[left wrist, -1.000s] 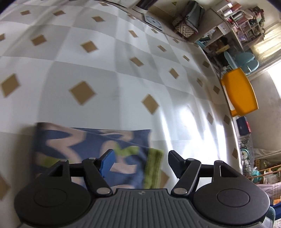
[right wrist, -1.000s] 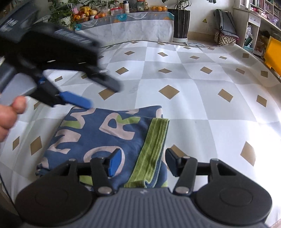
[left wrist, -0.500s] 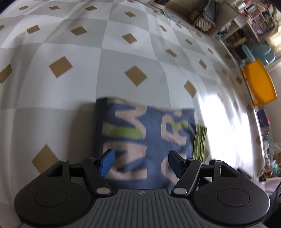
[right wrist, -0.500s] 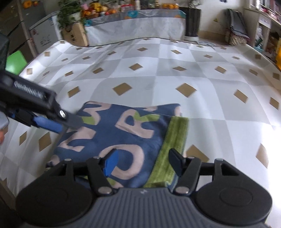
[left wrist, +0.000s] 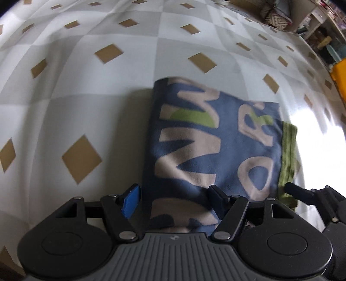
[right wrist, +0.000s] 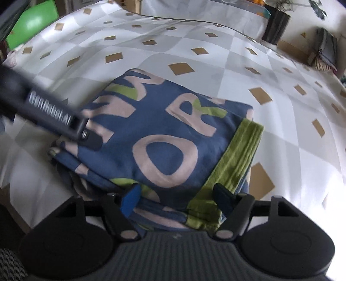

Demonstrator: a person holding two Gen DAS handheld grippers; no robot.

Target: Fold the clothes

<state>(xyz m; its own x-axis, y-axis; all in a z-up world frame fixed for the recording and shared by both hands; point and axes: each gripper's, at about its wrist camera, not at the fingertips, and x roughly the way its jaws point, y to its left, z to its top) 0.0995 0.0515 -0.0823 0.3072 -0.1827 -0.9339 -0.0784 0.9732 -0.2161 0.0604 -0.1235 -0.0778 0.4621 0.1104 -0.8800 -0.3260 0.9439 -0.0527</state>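
A folded blue garment (left wrist: 216, 138) with large beige and green letters and a green ribbed hem (left wrist: 287, 151) lies flat on the checked tablecloth. My left gripper (left wrist: 175, 197) is open at the garment's near left corner, one finger off the cloth and one over it. In the right wrist view the same garment (right wrist: 168, 138) fills the middle, its green hem (right wrist: 235, 160) to the right. My right gripper (right wrist: 177, 195) is open over the garment's near edge, close above the cloth. The left gripper's finger (right wrist: 90, 138) reaches in over the left edge.
The table (left wrist: 75, 86) carries a grey and white cloth with tan diamonds. An orange box (left wrist: 340, 73) and shelves (left wrist: 320, 19) stand at the far right. A green object (right wrist: 30, 28), a dark planter (right wrist: 276, 23) and a bag (right wrist: 326, 49) are beyond the table.
Both grippers have come lower and closer to the garment's near edge. The left one has swung right, so the garment now sits ahead of it. Both stay open.
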